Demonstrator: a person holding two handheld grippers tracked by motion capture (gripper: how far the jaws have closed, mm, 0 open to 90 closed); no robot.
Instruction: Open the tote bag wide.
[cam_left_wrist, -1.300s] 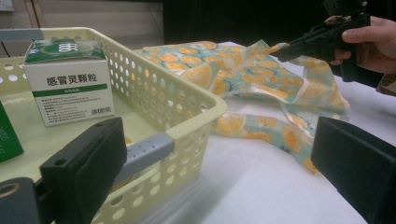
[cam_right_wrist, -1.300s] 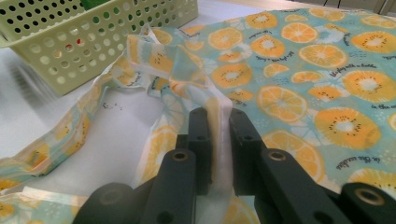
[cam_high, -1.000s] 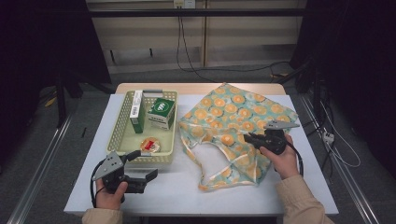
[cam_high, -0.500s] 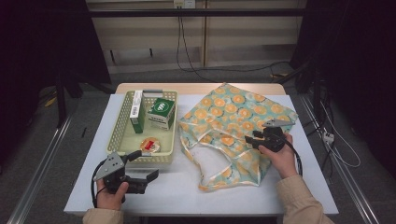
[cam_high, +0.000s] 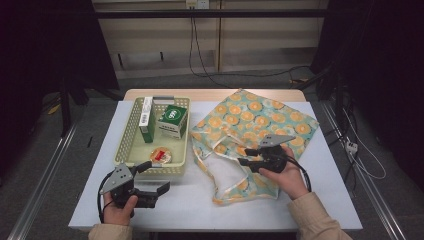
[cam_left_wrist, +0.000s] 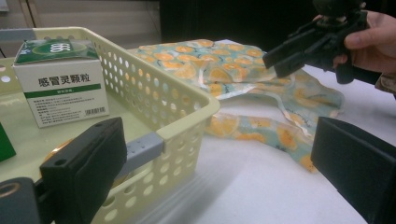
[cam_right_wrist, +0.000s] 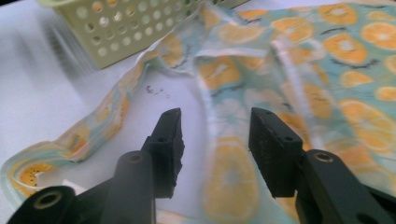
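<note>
A fabric tote bag (cam_high: 260, 115) printed with orange slices lies flat on the white table (cam_high: 200, 210), its handles toward the near edge. My right gripper (cam_high: 245, 156) hovers over the bag's mouth, pointing left. It is open, and its jaws have just been closing a little after opening. In the right gripper view a strip of the bag (cam_right_wrist: 229, 172) lies under the gap of the right gripper (cam_right_wrist: 215, 116), untouched by the pads. My left gripper (cam_high: 156, 175) rests open at the near left. In the left gripper view the left gripper (cam_left_wrist: 219, 135) straddles the basket's corner (cam_left_wrist: 187, 93).
The pale yellow perforated basket (cam_high: 127, 145) stands left of the bag. It holds a green-and-white medicine box (cam_high: 173, 120), a tall narrow box (cam_high: 146, 117) and a round red-and-white item (cam_high: 161, 155). Dark floor, rails and cables surround the table.
The right gripper has moved left across the bag toward its mouth, and its jaws, nearly shut a second ago, now stand apart. The left gripper has stayed put.
</note>
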